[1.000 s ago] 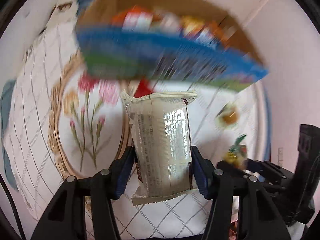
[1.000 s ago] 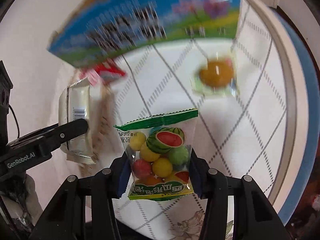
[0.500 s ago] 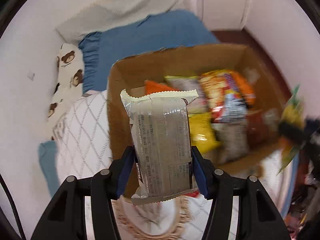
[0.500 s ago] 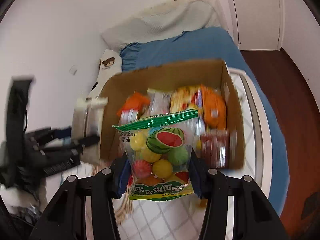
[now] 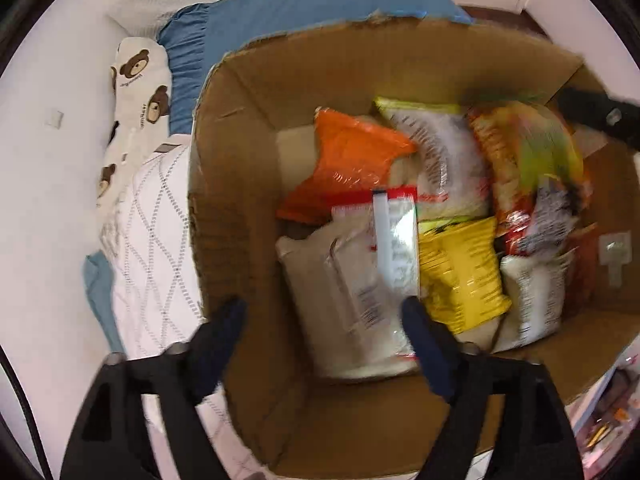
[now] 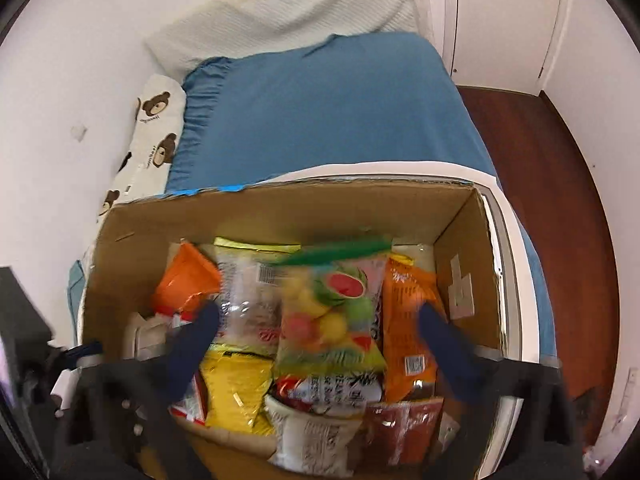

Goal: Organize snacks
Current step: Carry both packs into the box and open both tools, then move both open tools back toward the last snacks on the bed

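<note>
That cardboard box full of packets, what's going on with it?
A person is sorting snacks into the cardboard box using a handheld gripper in each hand. Both hover over the open box with nothing pinched. The left gripper is opening above a silvery packet lying among the others. The right gripper is opening too, with a fruit candy bag loose between its fingers, on or just over the pile.

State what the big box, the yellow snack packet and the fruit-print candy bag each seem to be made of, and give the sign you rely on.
Box: brown corrugated cardboard, matte, with a torn upper edge and crease marks. Yellow snack packet: probably foil-lined plastic film, glossy and crinkled, with bright glints. Fruit-print candy bag: thin plastic film, partly clear, since round coloured sweets show through; motion blur leaves its finish uncertain.
</note>
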